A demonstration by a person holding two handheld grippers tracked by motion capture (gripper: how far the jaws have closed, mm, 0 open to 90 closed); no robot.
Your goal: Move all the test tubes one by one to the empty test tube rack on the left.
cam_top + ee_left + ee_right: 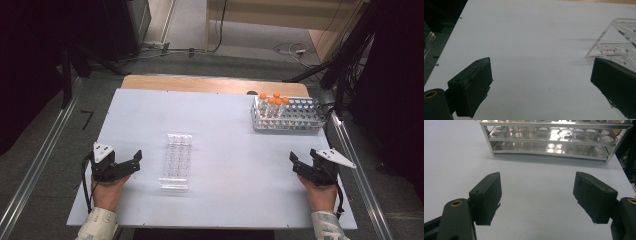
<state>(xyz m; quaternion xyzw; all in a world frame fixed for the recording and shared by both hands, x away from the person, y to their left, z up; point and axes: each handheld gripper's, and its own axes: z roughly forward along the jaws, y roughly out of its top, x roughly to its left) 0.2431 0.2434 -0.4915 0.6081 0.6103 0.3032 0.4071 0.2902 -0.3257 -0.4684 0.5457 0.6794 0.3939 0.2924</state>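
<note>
Two grippers are waiting near the front edge of the table, both with nothing in them.

The left gripper (pixel 134 161) is sitting at the near left with its jaws wide apart, pointing at the clear plastic rack (pixel 176 160) just to its right, maybe to grab it. The clear rack is lying in the middle of the white table (pixel 220 125) and looks empty. The right gripper (pixel 296 162) is resting at the near right, jaws wide apart too, facing the metal test tube rack (pixel 289 115) at the far right. Orange-capped tubes (pixel 274 99) are standing in that rack's far left corner, so they are staying upright.
</note>
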